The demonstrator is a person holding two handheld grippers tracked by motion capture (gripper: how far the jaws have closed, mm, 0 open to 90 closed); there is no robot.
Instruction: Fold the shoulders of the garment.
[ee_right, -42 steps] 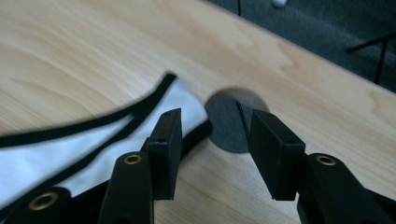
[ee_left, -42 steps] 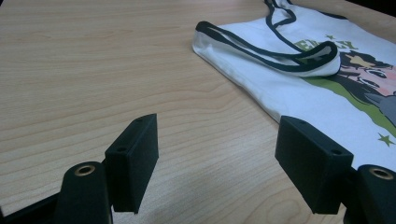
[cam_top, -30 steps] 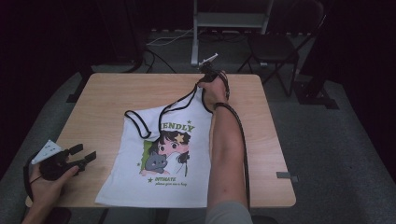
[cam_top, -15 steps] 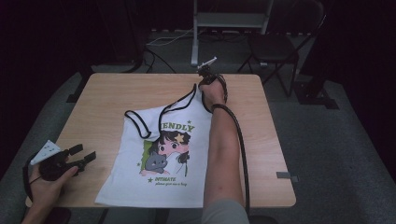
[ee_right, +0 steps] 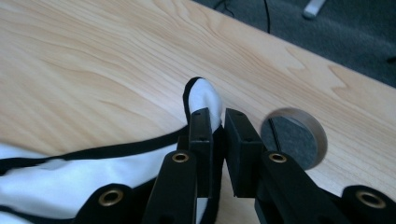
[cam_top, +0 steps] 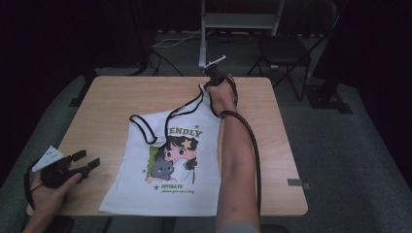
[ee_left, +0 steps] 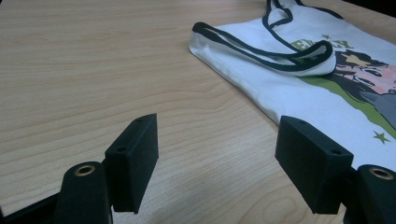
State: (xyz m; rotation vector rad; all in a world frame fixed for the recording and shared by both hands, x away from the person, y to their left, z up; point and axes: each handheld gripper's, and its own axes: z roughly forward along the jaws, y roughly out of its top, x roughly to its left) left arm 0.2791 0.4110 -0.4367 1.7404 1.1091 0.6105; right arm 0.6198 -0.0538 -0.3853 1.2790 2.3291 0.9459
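While the left gripper (cam_top: 85,162) waits at the near left corner of the table (cam_top: 121,102) with jaws wide and empty, the high view shows the tank top (cam_top: 170,165) lying with its long axis near-to-far, straps pointing far. In the right gripper view, the right gripper (ee_right: 218,122), whose jaws have just been closing, pinches a shoulder strap (ee_right: 201,95), seemingly to pull it straight.

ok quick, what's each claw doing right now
left claw: open, holding nothing, above the bare table beside the tank top.
right claw: jaws have just been closing, now shut on the tank top's shoulder strap.
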